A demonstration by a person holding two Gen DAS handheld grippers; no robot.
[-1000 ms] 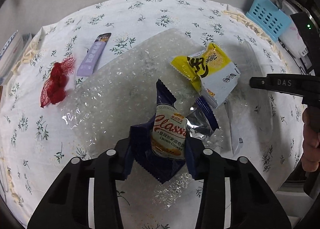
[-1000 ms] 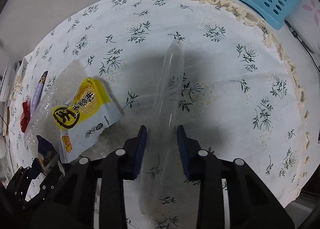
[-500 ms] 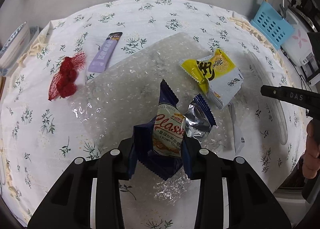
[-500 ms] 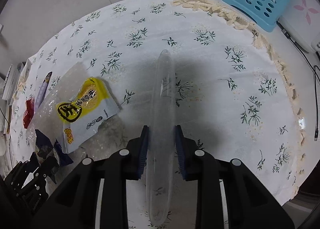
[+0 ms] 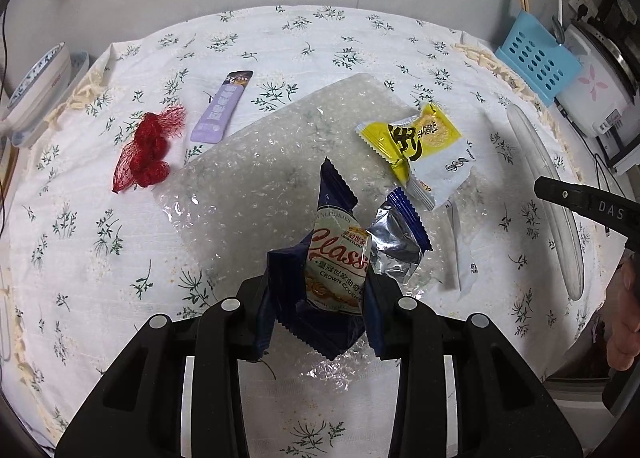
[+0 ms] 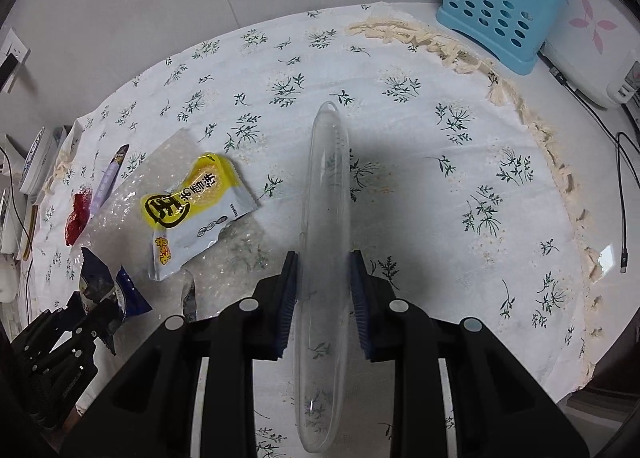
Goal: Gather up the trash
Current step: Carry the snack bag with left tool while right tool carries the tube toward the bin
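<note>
clear sleeve [image 6: 326, 242]: I've got it in the R tongs [image 6: 324, 298], clamped mid-length, lifted off the desk [image 6: 460, 177] nr its right edge; long axis runs straight ahead along the fingers, both ends sticking out.
cookie wrapper [image 5: 332, 258]: pinched in my L tongs [image 5: 320, 314], above the bubble wrap [image 5: 260, 177] at desk centre.
yellow packet [image 6: 196, 205]: loose, lies btwn both tongs, nearer L I'd say.
far-left corner: red net [image 5: 146, 149], purple sachet [image 5: 222, 107], L side only.
</note>
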